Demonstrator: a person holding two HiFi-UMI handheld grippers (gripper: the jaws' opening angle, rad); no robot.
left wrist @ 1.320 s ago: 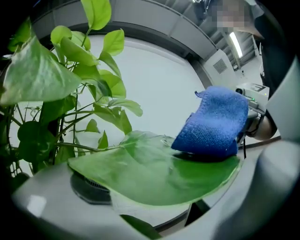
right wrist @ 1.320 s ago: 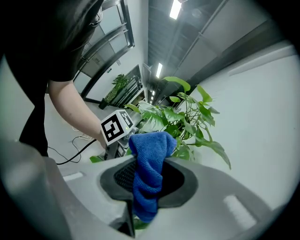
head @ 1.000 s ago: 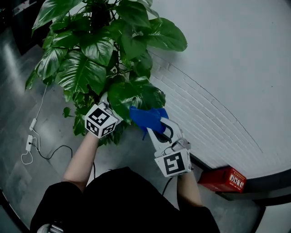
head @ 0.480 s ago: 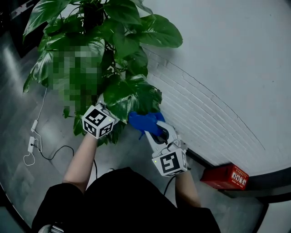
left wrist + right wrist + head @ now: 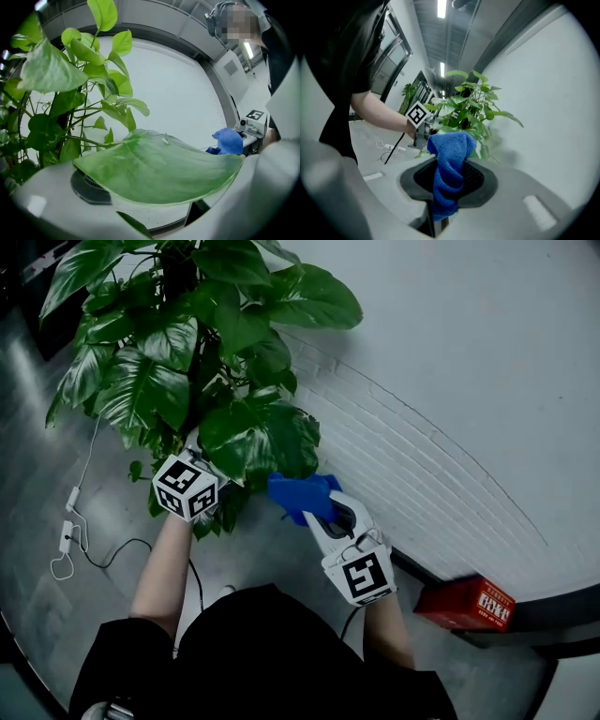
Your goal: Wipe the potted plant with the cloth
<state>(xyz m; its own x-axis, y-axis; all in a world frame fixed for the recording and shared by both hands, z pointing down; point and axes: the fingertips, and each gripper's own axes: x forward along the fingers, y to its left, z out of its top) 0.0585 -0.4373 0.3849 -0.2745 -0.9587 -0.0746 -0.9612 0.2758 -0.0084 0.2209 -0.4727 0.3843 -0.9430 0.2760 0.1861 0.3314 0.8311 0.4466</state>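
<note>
The potted plant (image 5: 178, 352) rises at the upper left, with broad green leaves; its pot is hidden. One large leaf (image 5: 258, 437) spreads above my left gripper (image 5: 202, 470), whose fingers are hidden under it. In the left gripper view that leaf (image 5: 154, 173) lies across the two jaws of my left gripper (image 5: 164, 176), which stand well apart. My right gripper (image 5: 323, 512) is shut on a bunched blue cloth (image 5: 302, 495), which sits at the leaf's lower right edge. In the right gripper view the cloth (image 5: 449, 168) hangs down between the pads.
A curved white brick wall (image 5: 431, 446) runs close behind the plant on the right. A red box (image 5: 466, 604) lies on the floor at its foot. A white cable with a power strip (image 5: 64, 532) trails over the grey floor at the left.
My left gripper has shifted a little to the left, and the large leaf moved with it. The right gripper and cloth dropped slightly and stay at the leaf's edge.
</note>
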